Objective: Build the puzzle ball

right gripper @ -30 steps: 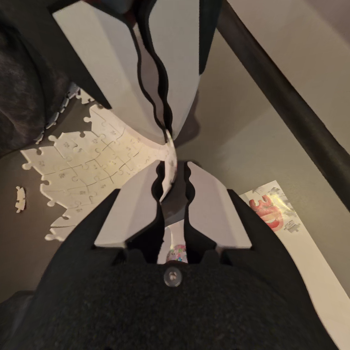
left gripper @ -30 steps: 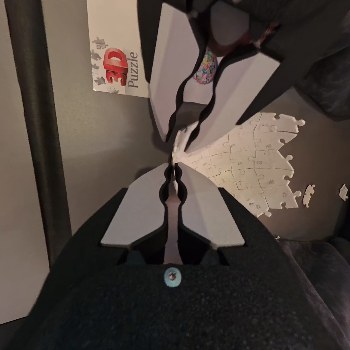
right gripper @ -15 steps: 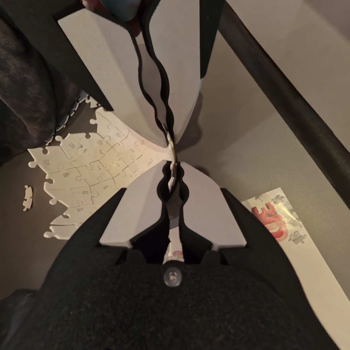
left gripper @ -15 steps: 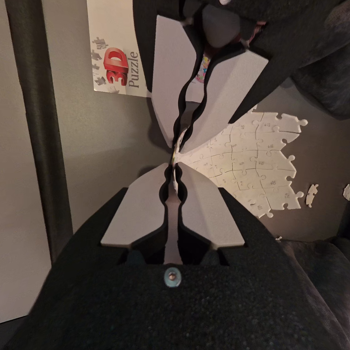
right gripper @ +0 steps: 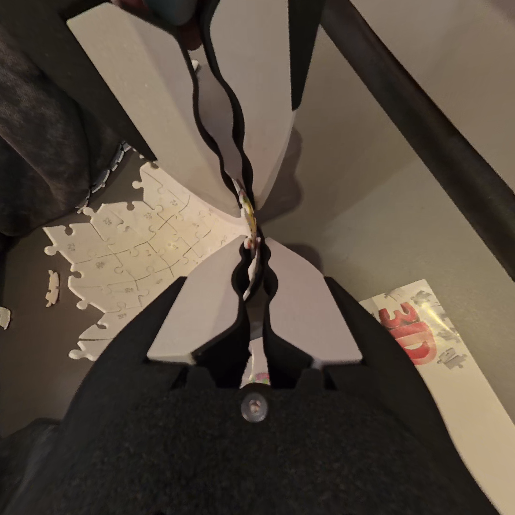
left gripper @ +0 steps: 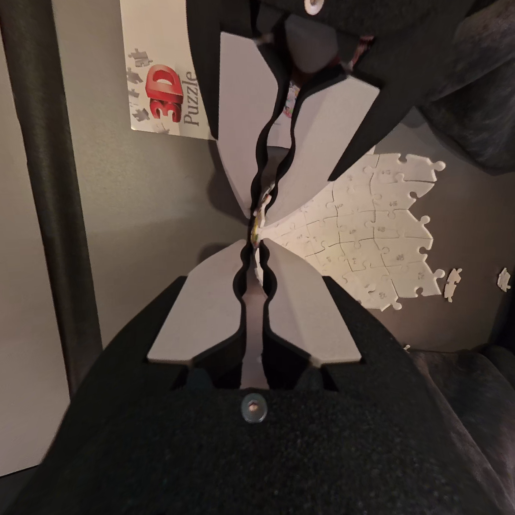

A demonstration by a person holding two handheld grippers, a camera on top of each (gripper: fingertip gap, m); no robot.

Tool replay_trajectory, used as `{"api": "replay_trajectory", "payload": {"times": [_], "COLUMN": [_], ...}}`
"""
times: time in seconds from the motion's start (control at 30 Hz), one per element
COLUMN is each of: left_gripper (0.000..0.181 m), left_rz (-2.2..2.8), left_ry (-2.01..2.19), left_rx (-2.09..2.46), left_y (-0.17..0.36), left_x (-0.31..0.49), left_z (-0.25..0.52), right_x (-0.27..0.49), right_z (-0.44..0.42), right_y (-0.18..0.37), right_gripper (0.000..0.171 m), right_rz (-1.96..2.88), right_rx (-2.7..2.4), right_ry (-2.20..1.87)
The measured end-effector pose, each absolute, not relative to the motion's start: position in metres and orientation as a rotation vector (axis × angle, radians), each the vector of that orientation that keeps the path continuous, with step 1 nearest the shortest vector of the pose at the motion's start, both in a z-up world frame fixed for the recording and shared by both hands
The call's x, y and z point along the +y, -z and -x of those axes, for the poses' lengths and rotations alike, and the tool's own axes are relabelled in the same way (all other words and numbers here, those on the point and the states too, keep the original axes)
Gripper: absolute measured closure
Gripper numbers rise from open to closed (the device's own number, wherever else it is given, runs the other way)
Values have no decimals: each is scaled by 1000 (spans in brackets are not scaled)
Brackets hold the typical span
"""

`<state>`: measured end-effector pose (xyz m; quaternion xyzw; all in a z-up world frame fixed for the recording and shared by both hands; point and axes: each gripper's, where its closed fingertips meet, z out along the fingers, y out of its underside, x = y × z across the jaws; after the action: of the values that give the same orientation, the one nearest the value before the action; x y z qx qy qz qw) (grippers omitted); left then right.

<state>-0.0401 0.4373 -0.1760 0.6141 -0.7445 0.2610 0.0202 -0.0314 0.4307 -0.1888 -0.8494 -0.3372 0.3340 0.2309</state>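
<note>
- Since a second ago the right gripper point(right gripper: 255, 248) has drawn its fingers together onto the edge of the assembled puzzle section point(left gripper: 370, 231); then its fingers stood apart around that edge.
- Underneath everything lies a flat grey tabletop point(left gripper: 156, 195), matte and dimly lit, with a warmer patch of light falling on the puzzle.
- Along the table's far side runs a thick dark bar point(left gripper: 47, 167), and beyond it a pale surface point(left gripper: 16, 250) shows; what that surface is cannot be told.
- Dark, fuzzy fabric point(left gripper: 473, 83) fills the corners near the grippers, seemingly sleeves.
- A white printed sheet point(left gripper: 164, 83) with a red emblem lies flat on the table, partly behind the grippers.
- The puzzle section is a curved fan of interlocked white pieces seen from its blank numbered back, one end lifted and the wide end spread toward the table.
- The left gripper point(left gripper: 255, 245) is pinched on that section's narrow edge, tip to tip with the right gripper, which is also pressed onto the same edge; a strip of coloured print shows between them.
- Two loose puzzle pieces point(left gripper: 452, 284) lie on the table just beyond the section's wide end.
</note>
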Motion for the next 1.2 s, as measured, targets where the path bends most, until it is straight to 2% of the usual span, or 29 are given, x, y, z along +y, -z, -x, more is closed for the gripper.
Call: {"api": "replay_trajectory", "payload": {"times": [0.07,0.23,0.53,0.7,0.8,1.03,1.2], "left_gripper": [176,177,177,177,177,164,164], "left_rz": [-1908,-1900,-1931,-1963,-1974,-2009,-1975], "left_ry": [-806,-788,-808,-828,-840,-891,-859], "left_rx": [-2300,-2251,-2211,-2192,-2199,-2278,-2340], "left_y": [177,181,180,181,178,163,170], "left_x": [438,437,437,438,439,443,441], "left_z": [41,48,57,59,56,39,34], "right_x": [432,431,444,428,431,432,433], "right_z": [32,22,-1,10,14,15,20], "right_y": [189,166,82,131,158,176,177], "right_gripper": [165,140,145,143,151,157,161], "right_rz": [2322,2289,2130,2266,2297,2312,2290], "right_rx": [-936,-918,-813,-1005,-1053,-953,-930], "right_ry": [-906,-846,-429,-487,-541,-791,-875]}}
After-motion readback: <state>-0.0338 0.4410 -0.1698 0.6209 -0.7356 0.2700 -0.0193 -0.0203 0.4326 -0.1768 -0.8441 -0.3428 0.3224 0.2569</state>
